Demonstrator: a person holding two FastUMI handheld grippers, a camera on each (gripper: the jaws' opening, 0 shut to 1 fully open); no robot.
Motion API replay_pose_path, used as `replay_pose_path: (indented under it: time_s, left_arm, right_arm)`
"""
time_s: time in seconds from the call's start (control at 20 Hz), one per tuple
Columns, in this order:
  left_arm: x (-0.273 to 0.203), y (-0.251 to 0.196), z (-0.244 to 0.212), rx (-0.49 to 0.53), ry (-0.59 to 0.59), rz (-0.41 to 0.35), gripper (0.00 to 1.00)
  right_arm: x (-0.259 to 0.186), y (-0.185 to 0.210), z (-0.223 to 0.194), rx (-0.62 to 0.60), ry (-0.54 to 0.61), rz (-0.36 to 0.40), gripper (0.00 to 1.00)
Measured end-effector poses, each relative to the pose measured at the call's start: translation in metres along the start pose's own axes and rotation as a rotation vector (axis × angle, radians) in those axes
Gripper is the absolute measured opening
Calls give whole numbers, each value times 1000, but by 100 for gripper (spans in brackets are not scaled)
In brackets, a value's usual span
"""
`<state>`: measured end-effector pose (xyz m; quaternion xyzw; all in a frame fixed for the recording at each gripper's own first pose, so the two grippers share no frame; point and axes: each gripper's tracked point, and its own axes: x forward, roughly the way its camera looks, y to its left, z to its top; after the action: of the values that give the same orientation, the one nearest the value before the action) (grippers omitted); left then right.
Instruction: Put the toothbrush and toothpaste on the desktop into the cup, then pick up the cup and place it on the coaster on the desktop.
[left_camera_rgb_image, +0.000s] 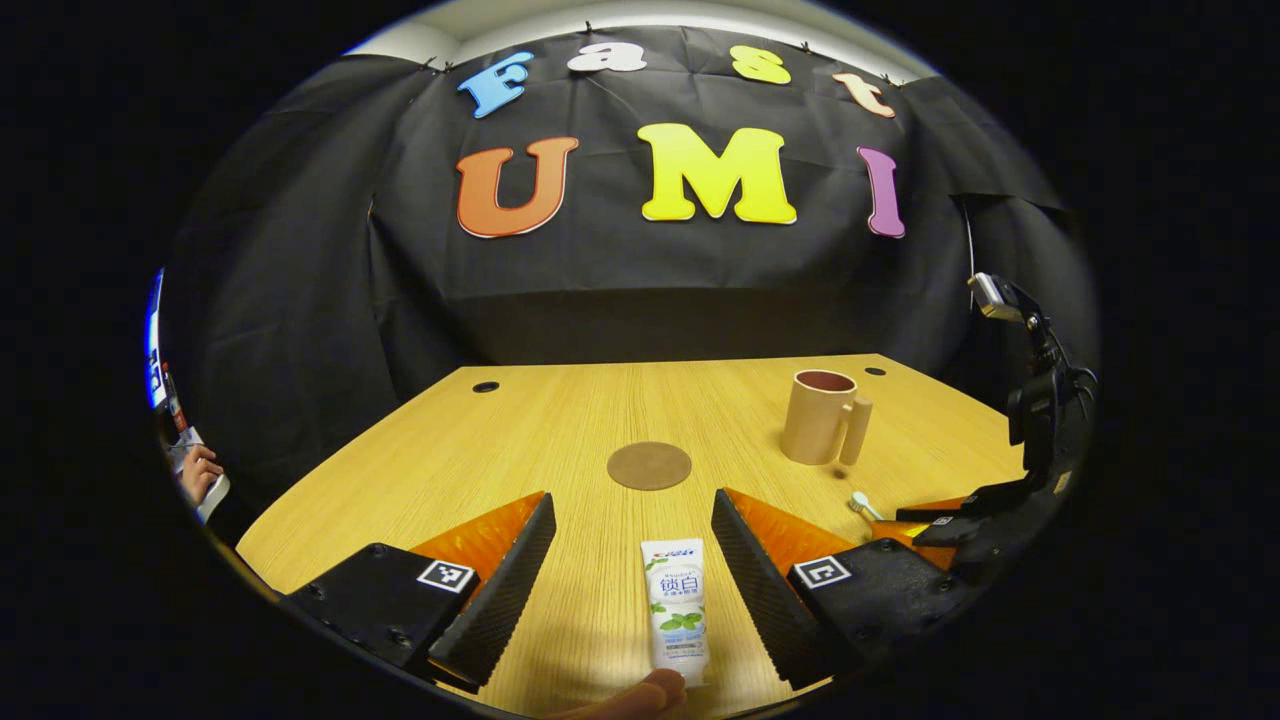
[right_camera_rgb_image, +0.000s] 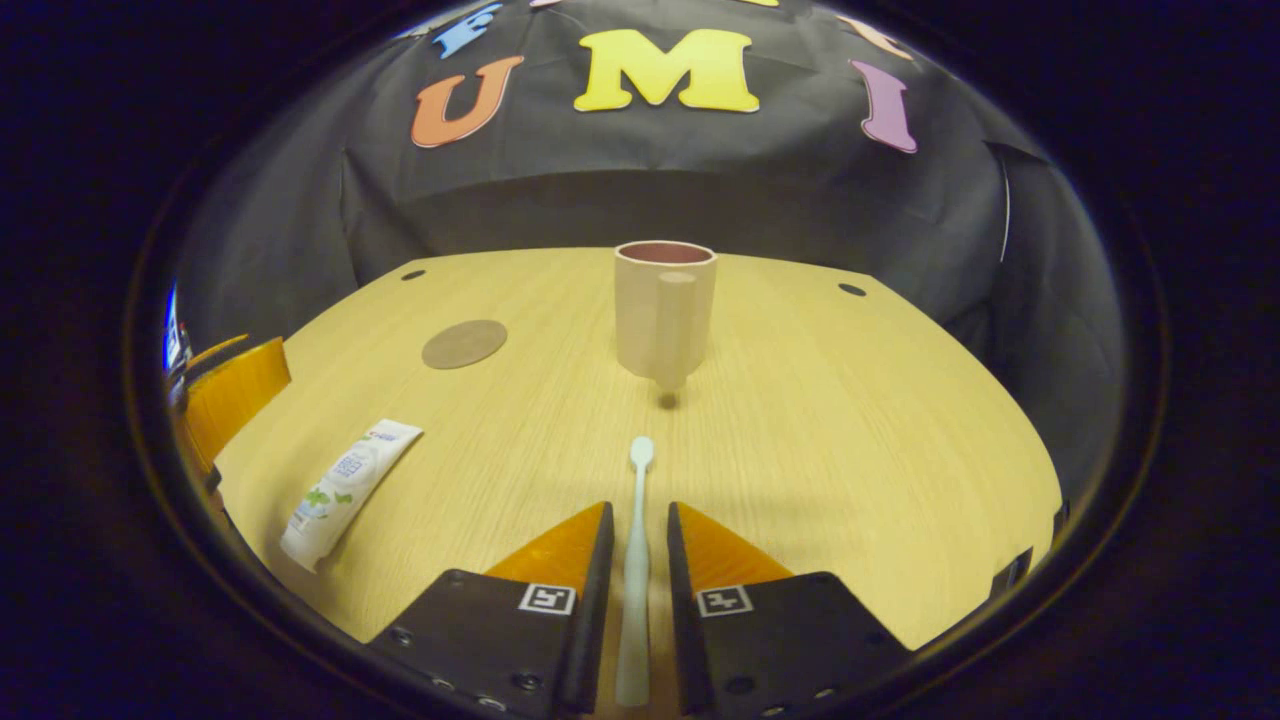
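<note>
Toothbrush (right_camera_rgb_image: 636, 560): lies flat on the counter (right_camera_rgb_image: 850, 450) between your right tongs (right_camera_rgb_image: 638, 570), head toward the cup (right_camera_rgb_image: 665, 305); fingers narrowed beside the handle, contact I cannot tell.
Toothpaste (left_camera_rgb_image: 675, 610): flat between your left tongs (left_camera_rgb_image: 632, 560), which stand wide apart.
Risk: the thin handle could pivot or slip if you clamp off-centre.
Cup: upright, handle facing your right tongs; a tilted entry could tip it.
Coaster (left_camera_rgb_image: 649, 466): bare, left of the cup, nothing blocking it.

Wooden desk (left_camera_rgb_image: 560, 420) against black cloth wall (left_camera_rgb_image: 620, 270)
</note>
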<state>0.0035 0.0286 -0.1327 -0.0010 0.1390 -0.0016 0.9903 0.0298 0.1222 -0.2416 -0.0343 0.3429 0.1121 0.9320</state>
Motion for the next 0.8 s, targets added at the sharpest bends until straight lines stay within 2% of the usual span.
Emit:
replay_pose_path:
  time_s: [0.15,0.25,0.3,0.5,0.8]
  left_arm:
    - [0,-2,-7,1,40,-7,100]
    - [0,-3,-15,8,79,-7,100]
    - [-1,-5,-18,3,100,-11,100]
    - [-1,-12,-38,-38,199,-30,100]
    - [-5,-18,-70,-97,373,-70,99]
  right_arm:
    - [1,-2,-2,14,17,10,24]
    - [-1,-2,-2,19,24,14,11]
    - [-1,-3,-2,20,30,17,8]
    - [-3,-4,0,71,35,53,8]
    - [-16,-4,9,69,-22,70,7]
